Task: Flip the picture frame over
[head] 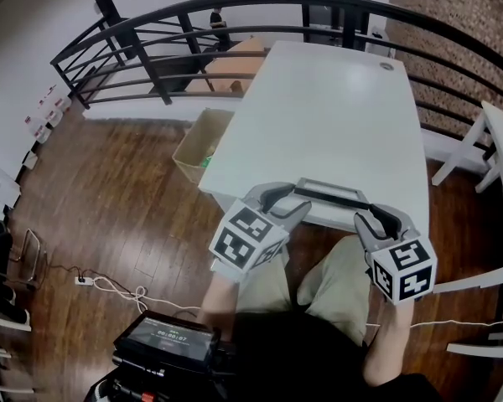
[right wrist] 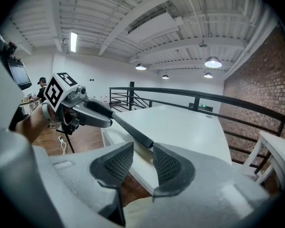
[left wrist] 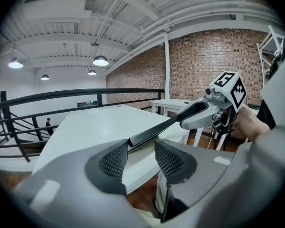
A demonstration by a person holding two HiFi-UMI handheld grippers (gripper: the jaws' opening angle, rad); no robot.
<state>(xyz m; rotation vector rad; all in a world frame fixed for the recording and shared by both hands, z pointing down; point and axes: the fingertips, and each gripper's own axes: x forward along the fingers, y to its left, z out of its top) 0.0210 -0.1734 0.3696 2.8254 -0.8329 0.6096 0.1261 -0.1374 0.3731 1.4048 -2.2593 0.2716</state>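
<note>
The picture frame [head: 331, 196] is a thin rectangle with a dark edge, lying at the near edge of the white table [head: 335, 107] with its near side lifted. My left gripper [head: 289, 198] is shut on its left end and my right gripper [head: 377, 216] on its right end. In the left gripper view the frame [left wrist: 152, 129] runs as a dark bar from my left gripper [left wrist: 135, 158] across to the right gripper [left wrist: 192, 113]. In the right gripper view the frame [right wrist: 130, 127] reaches from my right gripper [right wrist: 142, 163] to the left gripper [right wrist: 97, 110].
A black railing [head: 235, 23] curves round the table's far and left sides. A beige bin [head: 203, 145] stands by the table's left edge, white furniture [head: 495, 166] at the right. A tablet [head: 163, 337] and a cable [head: 109, 285] lie on the wooden floor.
</note>
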